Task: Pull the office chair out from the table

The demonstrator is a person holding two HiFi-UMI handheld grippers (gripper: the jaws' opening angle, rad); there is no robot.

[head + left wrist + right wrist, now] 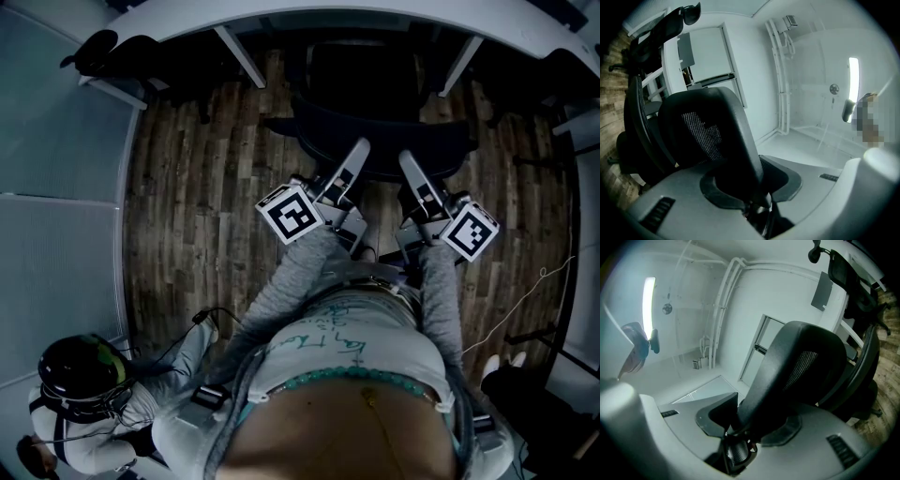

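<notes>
Both grippers hold the chair [375, 131] by the top edge of its backrest. The left gripper [356, 150] has its jaws closed on the rim left of centre, and the right gripper [410, 164] clamps the same rim just beside it. In each gripper view the dark mesh back [712, 136] [797, 366] fills the gap between the jaws. The chair stands on the wood floor [187, 206], close against the white table [375, 19].
</notes>
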